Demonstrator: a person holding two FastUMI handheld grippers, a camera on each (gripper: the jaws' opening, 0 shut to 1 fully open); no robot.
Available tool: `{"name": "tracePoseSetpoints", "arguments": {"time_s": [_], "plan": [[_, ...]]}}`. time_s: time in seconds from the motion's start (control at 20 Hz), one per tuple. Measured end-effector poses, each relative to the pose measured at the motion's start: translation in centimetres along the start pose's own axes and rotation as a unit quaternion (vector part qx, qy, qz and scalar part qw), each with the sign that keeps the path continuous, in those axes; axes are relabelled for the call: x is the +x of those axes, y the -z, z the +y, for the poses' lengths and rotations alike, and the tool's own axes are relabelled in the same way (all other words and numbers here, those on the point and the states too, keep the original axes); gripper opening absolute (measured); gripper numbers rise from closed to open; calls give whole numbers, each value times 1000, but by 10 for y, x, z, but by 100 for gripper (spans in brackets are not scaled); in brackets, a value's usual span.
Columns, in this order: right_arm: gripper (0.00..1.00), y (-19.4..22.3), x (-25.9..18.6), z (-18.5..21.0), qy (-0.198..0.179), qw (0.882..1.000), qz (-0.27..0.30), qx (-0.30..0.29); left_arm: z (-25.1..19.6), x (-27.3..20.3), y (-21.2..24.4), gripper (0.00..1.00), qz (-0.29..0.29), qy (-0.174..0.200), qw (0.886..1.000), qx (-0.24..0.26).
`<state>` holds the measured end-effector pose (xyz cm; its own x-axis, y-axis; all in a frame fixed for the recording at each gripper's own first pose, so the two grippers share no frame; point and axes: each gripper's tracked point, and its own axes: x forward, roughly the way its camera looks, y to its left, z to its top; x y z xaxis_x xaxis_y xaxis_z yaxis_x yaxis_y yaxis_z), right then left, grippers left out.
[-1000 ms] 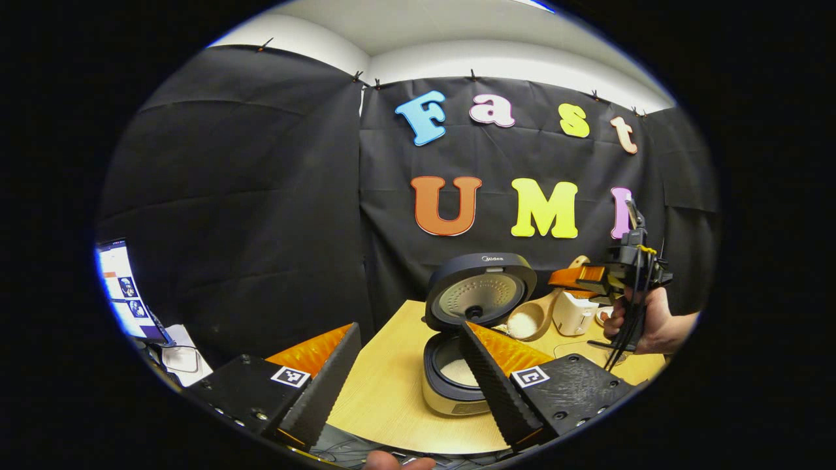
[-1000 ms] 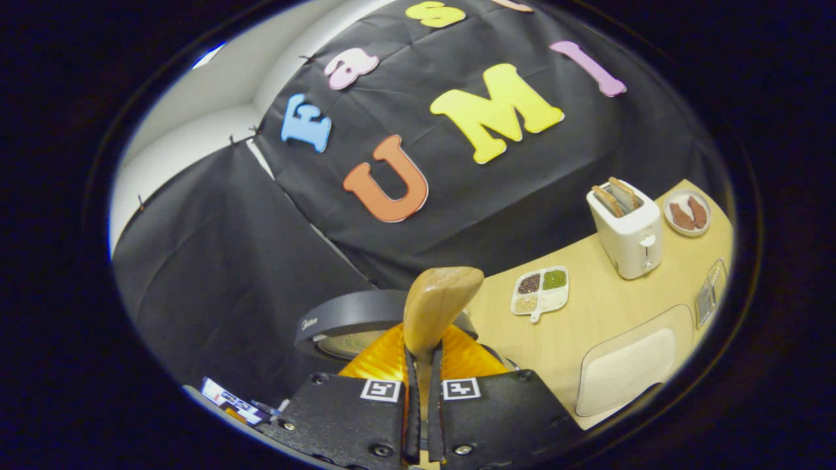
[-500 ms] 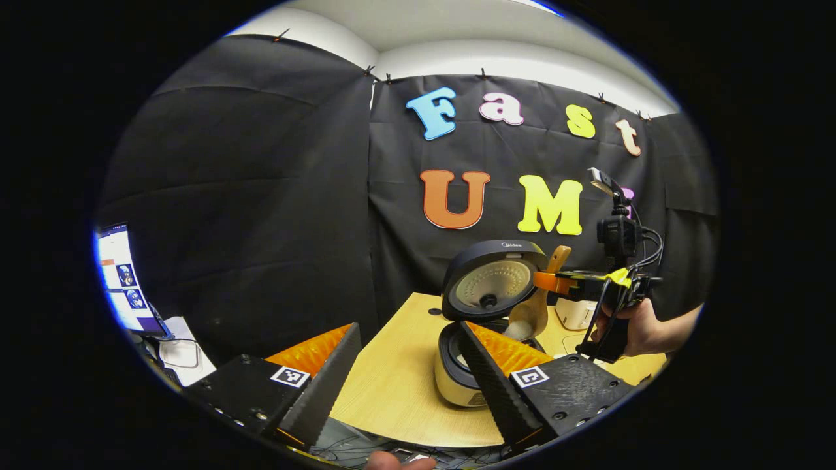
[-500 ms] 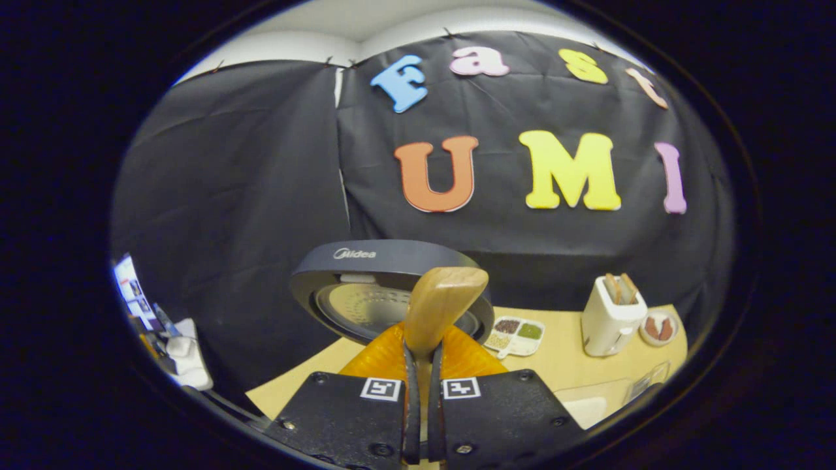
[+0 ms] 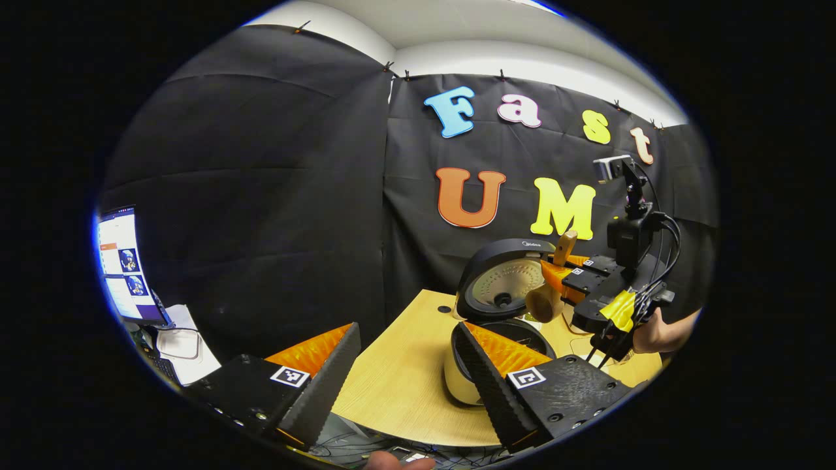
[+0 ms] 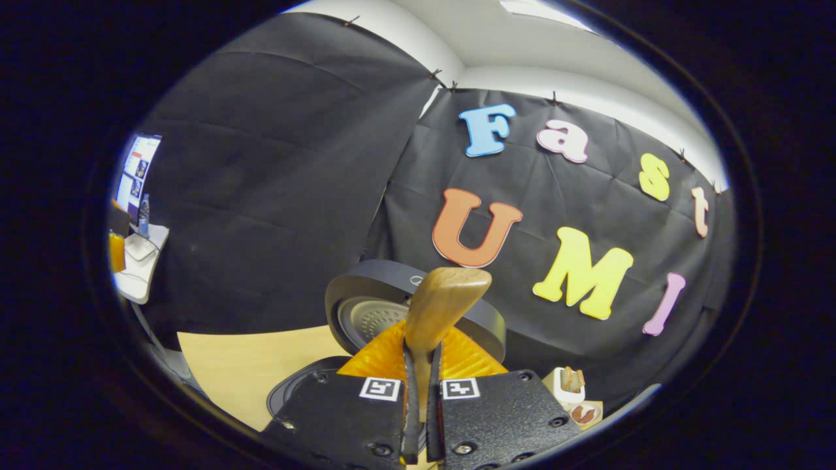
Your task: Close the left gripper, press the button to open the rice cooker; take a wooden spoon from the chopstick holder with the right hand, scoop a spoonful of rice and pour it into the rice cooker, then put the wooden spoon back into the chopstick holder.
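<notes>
Claw fingers first: my left claw (image 5: 405, 372) hangs spread wide with nothing between its fingers, low over the near edge of the bench (image 5: 398, 385). Just beyond its right-hand finger stands the rice cooker (image 5: 486, 356), lid (image 5: 503, 287) raised upright, inner side facing me; it sits toward the far edge of the bench.

My right claw (image 6: 421, 398) is pressed together on the handle of the wooden spoon (image 6: 441, 307), both fingers pinching it, the handle end sticking up past the fingertips. In the left gripper view that same claw (image 5: 562, 277) hovers over the open cooker, my hand (image 5: 653, 329) behind it, and the spoon's bowl (image 5: 541, 301) hangs tipped beside the lid, above the pot's opening. I cannot tell whether any rice is in the bowl.

Farther off, in the right gripper view, a toaster (image 6: 567, 384) and a small plate (image 6: 583, 413) sit toward the right end of the bench. A monitor (image 5: 121, 267) glows off to the left, beyond the bench.
</notes>
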<state>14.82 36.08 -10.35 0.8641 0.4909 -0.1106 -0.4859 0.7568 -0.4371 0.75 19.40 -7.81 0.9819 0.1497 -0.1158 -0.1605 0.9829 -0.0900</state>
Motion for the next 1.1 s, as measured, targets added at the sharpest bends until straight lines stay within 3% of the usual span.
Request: {"name": "tracePoseSetpoints", "arguments": {"time_s": [0.2, 0.35, 0.45, 0.65, 0.9, 1.1], "plan": [[10, -1, -1, -8, -16, 999, 6, 42, -9, -5, -6, 95, -5, -3, 1000, -8], [10, -4, -14, -19, -32, 994, 10, 107, -23, -4, -10, 95, -9, 0, 1000, -6], [10, -9, -26, -34, -43, 985, 18, 169, -39, -4, -11, 95, -6, 5, 1000, -4], [10, -10, -50, -85, -49, 955, 29, 292, -80, -4, -19, 95, -5, 21, 1000, 4], [10, 17, -85, -198, 9, 929, 29, 368, -147, 2, -28, 95, -16, 54, 998, 30], [10, 70, -115, -295, 79, 915, 39, 394, -191, 12, -36, 95, -19, 69, 997, 38]]}}
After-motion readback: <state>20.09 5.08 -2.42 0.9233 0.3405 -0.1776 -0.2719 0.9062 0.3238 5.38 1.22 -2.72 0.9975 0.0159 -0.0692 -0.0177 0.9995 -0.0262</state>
